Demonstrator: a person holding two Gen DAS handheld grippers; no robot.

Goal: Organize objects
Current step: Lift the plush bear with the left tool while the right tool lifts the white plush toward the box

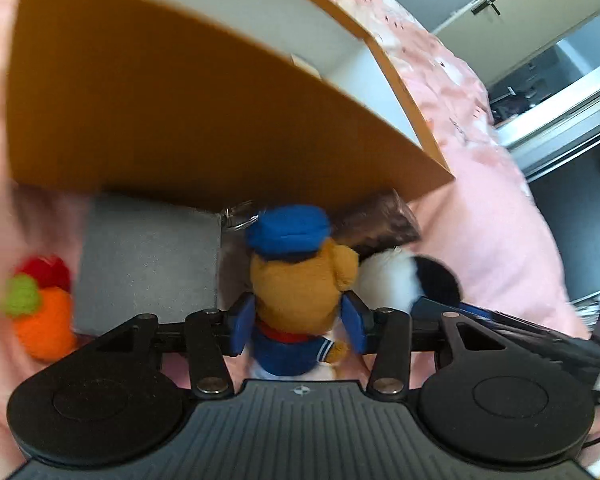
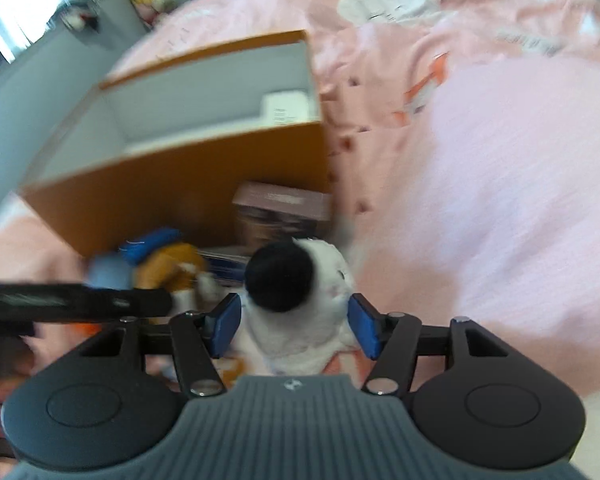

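My left gripper (image 1: 298, 326) is shut on a plush bear (image 1: 296, 280) in a blue cap and sailor top, held just in front of the orange box (image 1: 180, 120). My right gripper (image 2: 294, 326) is shut on a white plush with a black ear (image 2: 296, 292), close beside the bear (image 2: 168, 264). The white plush also shows in the left wrist view (image 1: 404, 276). The orange box (image 2: 172, 176) stands open on the pink bedding, its white inside bare except for a paper slip (image 2: 284, 110).
A grey block (image 1: 148, 260) and a knitted orange, green and red toy (image 1: 40, 304) lie left of the bear. A dark brown packet (image 1: 376, 220) and a small brown box (image 2: 284, 212) lie against the orange box. Pink bedding (image 2: 500, 160) spreads to the right. A door (image 1: 520, 12) is beyond.
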